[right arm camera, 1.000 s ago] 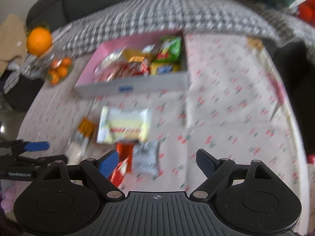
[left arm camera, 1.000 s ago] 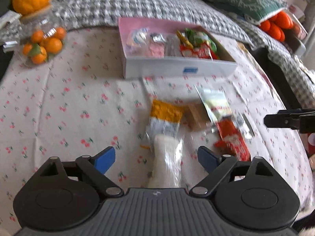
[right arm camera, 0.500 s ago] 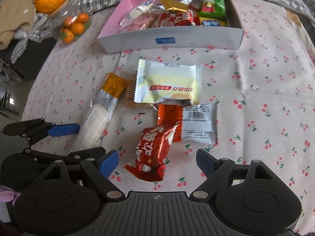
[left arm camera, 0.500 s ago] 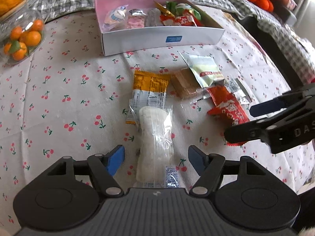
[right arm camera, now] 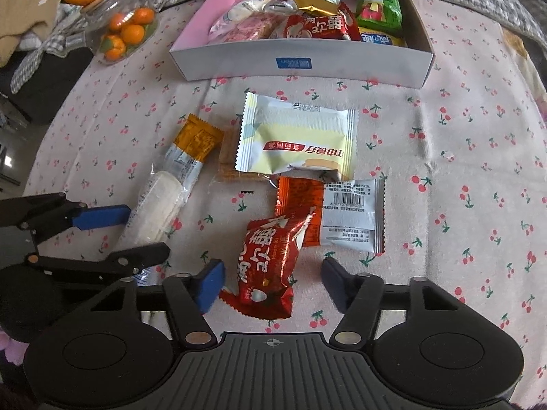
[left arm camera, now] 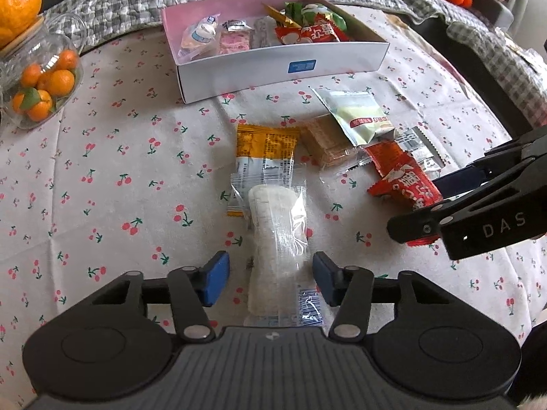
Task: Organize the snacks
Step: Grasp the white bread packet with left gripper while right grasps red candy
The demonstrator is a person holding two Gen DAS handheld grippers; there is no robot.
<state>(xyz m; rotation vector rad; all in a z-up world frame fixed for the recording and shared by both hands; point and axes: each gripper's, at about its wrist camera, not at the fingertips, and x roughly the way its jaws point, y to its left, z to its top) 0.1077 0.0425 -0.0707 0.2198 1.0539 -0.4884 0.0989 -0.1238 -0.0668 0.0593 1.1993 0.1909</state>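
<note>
Left claw [left arm camera: 270, 278] closing around the clear white snack pack [left arm camera: 278, 239], pads not touching yet, right claw [right arm camera: 273, 282] closing around the red snack bag [right arm camera: 270, 266], not squeezing it yet, both on the cherry-print worktop [left arm camera: 119, 177]

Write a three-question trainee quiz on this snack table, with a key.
1. True or false: the white box on the cherry-print cloth already holds snacks.
2. Which packet lies between the right tool's blue pads? A: red packet; B: pale yellow packet; C: orange-ended packet.
3. Fill in: the left tool straddles the ____ wrapper holding a white bar.

Key:
1. True.
2. A; the jaws are closing around it, not yet visibly pressing.
3. Clear; its jaws are closing too.
</note>
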